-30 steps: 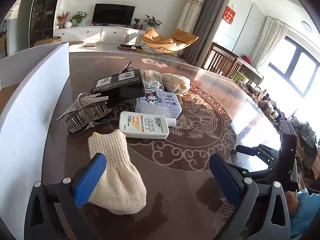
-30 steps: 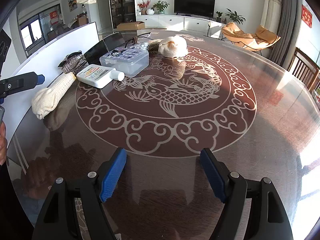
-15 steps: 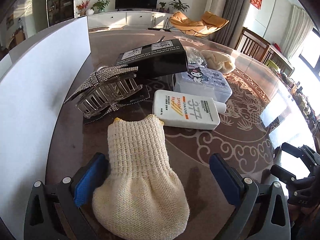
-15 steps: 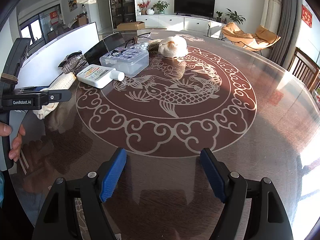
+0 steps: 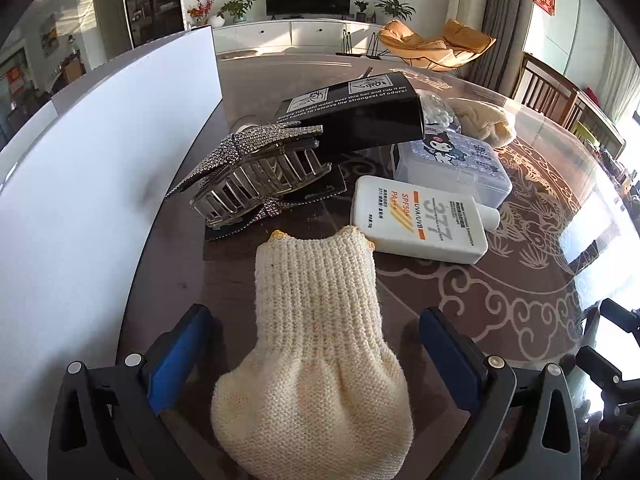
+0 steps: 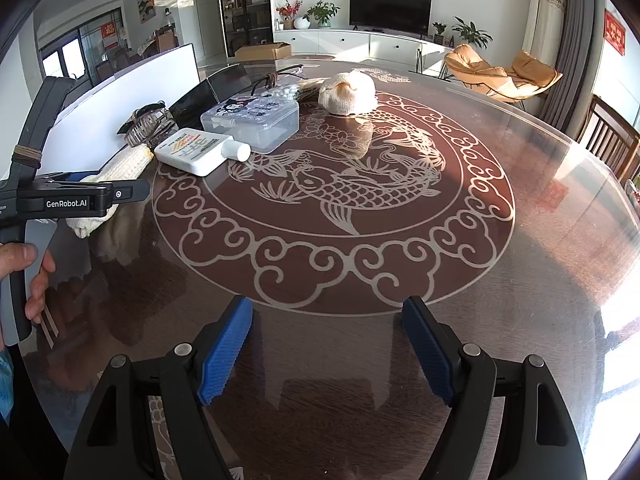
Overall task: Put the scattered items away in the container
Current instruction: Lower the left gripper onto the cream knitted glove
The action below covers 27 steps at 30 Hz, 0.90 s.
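Observation:
A cream knitted glove (image 5: 316,320) lies flat on the glass table (image 5: 500,280), and my left gripper (image 5: 316,356) stands open astride its wide end, the blue pads (image 5: 176,364) clear of the knit. Beyond it sit a rhinestone hair claw (image 5: 260,172), a white sunscreen bottle (image 5: 416,224), a clear box with a cartoon lid (image 5: 452,160), a black carton (image 5: 360,116) and a second cream knit (image 5: 484,120). The white container wall (image 5: 100,160) runs along the left. My right gripper (image 6: 328,344) hovers over bare table, its jaws opening with nothing between them.
The right wrist view shows the left gripper's body (image 6: 80,196) held by a hand (image 6: 32,276), above the glove (image 6: 120,164). A bag of cotton swabs (image 5: 436,112) lies behind the clear box. Chairs (image 6: 608,140) stand past the table's far right edge.
My left gripper dropped and swung left over the glove, which went from beside the left finger to between both fingers. The right gripper stayed put.

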Available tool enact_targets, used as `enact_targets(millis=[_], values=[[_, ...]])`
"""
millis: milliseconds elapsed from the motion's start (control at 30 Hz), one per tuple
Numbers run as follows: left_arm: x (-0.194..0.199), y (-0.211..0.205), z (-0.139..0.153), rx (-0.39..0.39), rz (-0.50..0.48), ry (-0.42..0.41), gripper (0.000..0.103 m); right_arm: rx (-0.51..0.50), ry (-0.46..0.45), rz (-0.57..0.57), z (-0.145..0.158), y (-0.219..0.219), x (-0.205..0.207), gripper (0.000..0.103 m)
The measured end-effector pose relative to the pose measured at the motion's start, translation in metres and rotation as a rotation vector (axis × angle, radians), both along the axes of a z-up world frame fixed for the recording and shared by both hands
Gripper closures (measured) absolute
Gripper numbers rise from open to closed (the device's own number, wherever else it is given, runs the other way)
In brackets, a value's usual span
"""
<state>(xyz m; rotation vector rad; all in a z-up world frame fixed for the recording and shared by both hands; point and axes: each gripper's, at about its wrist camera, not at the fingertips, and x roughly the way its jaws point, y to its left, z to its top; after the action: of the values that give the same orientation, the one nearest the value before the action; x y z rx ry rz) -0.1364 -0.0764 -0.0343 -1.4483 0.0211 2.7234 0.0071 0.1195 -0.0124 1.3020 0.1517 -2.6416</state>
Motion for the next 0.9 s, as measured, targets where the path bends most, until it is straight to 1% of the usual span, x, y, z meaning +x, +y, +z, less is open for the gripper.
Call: enact_targets(millis=[33, 267, 367, 433, 500, 600, 667, 733, 800, 833, 900], values=[[0.001, 0.000, -0.001, -0.009, 0.005, -0.002, 0.000, -0.001, 0.000, 0.000, 0.000, 0.000, 0.000, 0.024], [0.001, -0.001, -0.001, -0.010, 0.010, 0.000, 0.000, 0.000, 0.000, 0.000, 0.000, 0.000, 0.000, 0.024], [0.001, -0.001, -0.002, -0.009, 0.008, -0.001, 0.000, -0.007, -0.003, 0.007, 0.000, 0.000, 0.000, 0.023], [0.001, -0.001, -0.002, -0.009, 0.009, -0.001, 0.000, -0.024, -0.008, 0.076, 0.001, -0.005, -0.003, 0.022], [0.001, -0.001, -0.002, -0.009, 0.010, 0.000, 0.000, -0.080, -0.036, 0.187, 0.004, -0.012, -0.016, 0.023], [0.000, 0.000, -0.002, -0.009, 0.012, 0.001, 0.000, -0.193, -0.070, 0.270, 0.016, -0.024, -0.046, 0.023], [0.001, 0.000, -0.002, -0.010, 0.015, 0.002, 0.000, -0.292, -0.082, 0.283, 0.028, -0.030, -0.071, 0.023], [0.001, 0.001, -0.002, -0.011, 0.016, 0.003, 0.000, -0.412, -0.113, 0.274, 0.038, -0.034, -0.098, 0.023], [0.001, 0.001, -0.002, -0.011, 0.016, 0.003, 0.000, -0.512, -0.166, 0.258, 0.041, -0.041, -0.126, 0.023], [0.001, 0.001, -0.002, -0.011, 0.016, 0.003, 0.000, -0.545, -0.212, 0.249, 0.039, -0.046, -0.139, 0.023], [0.001, 0.001, -0.002, -0.011, 0.016, 0.003, 0.000, -0.546, -0.272, 0.248, 0.035, -0.059, -0.159, 0.023]])
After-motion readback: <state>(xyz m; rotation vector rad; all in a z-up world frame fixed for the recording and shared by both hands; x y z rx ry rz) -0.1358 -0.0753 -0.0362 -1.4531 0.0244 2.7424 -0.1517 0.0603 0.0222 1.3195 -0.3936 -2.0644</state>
